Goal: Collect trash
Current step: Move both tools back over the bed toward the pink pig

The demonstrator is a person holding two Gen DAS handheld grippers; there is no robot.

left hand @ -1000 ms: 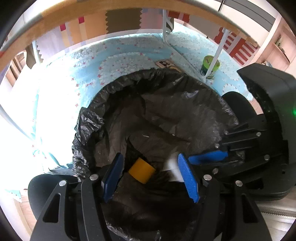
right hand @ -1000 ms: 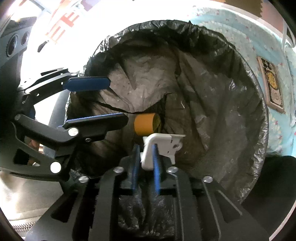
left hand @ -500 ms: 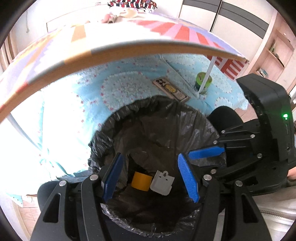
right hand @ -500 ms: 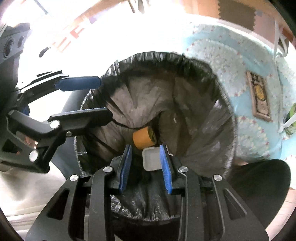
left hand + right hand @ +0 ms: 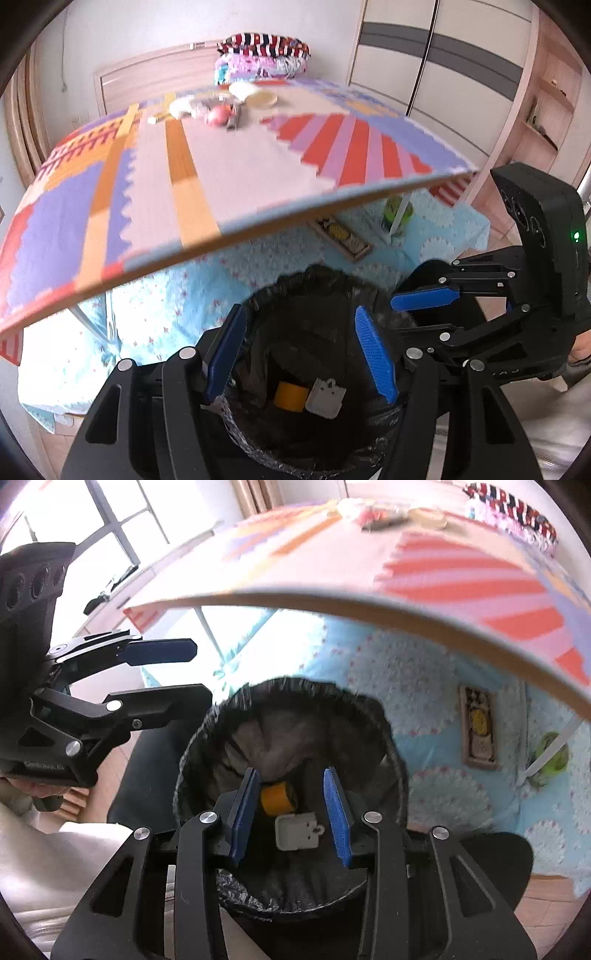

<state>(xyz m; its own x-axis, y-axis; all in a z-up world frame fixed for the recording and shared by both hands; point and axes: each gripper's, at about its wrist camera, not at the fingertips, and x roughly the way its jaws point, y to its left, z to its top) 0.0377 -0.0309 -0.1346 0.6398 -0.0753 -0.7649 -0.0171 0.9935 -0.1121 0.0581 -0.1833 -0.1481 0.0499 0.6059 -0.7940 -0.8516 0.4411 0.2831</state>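
Observation:
A bin lined with a black bag [image 5: 317, 284] [image 5: 391, 738] stands on the floor below both grippers. At its bottom lie an orange tape roll [image 5: 290, 396] [image 5: 277, 798] and a white plastic piece [image 5: 326, 398] [image 5: 297, 831]. My left gripper [image 5: 301, 354] hovers over the bin, open and empty. My right gripper [image 5: 291, 810] is also above the bin, its jaws opening, with nothing held; the white piece lies far below between them. Each gripper shows in the other's view: the right gripper [image 5: 424, 310] and the left gripper [image 5: 184, 672].
A table with a colourful patterned top [image 5: 229, 173] [image 5: 424, 590] juts over the bin's far side; more small items [image 5: 221, 107] lie at its far end. A blue mat [image 5: 177, 306] covers the floor, with a flat box [image 5: 341, 236] and a green cup [image 5: 397, 214] by a table leg.
The right gripper let go of the white piece, which dropped into the bin beside the orange roll. Both grippers rose out of the bin, and the tabletop came into view.

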